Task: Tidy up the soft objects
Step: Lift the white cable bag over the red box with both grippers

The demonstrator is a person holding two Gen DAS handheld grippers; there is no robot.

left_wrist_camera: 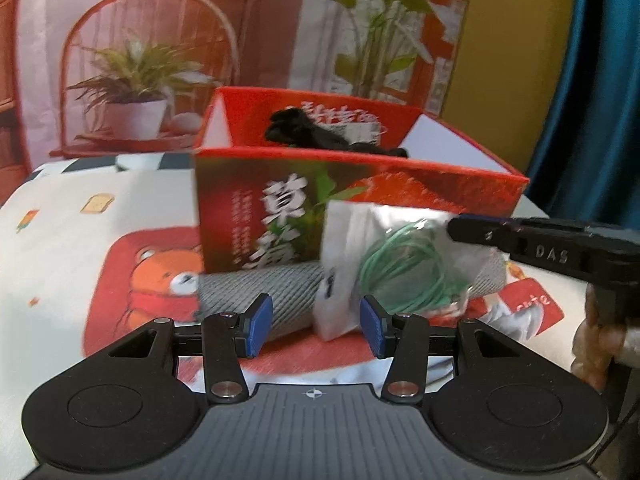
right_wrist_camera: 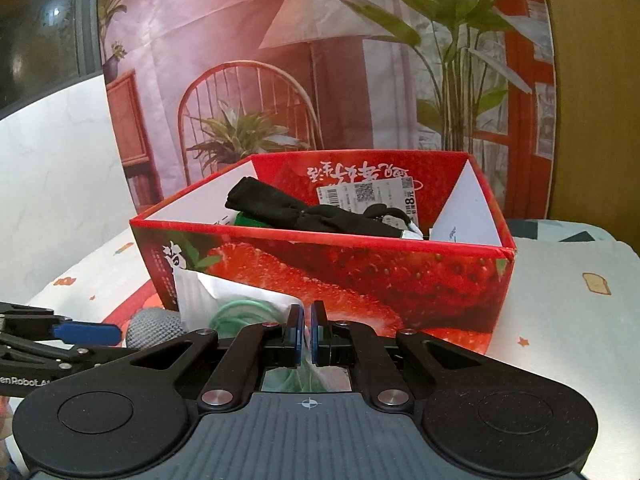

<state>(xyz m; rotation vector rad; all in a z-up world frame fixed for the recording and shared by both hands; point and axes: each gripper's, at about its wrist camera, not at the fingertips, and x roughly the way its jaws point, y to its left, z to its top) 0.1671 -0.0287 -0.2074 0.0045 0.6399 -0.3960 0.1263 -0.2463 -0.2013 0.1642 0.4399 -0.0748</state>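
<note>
In front of the red strawberry box [right_wrist_camera: 360, 276] on the cartoon-print counter [left_wrist_camera: 80, 240], the right gripper [right_wrist_camera: 306, 332] has its fingers clenched on a clear plastic bag with a coil of green cord [left_wrist_camera: 404, 268] inside, holding it up off the surface. The left gripper [left_wrist_camera: 316, 326] sits just below with fingers released, nothing between them. A grey knit roll [left_wrist_camera: 272, 292] lies against the box front. Black fabric [right_wrist_camera: 304, 210] is already inside the box.
</note>
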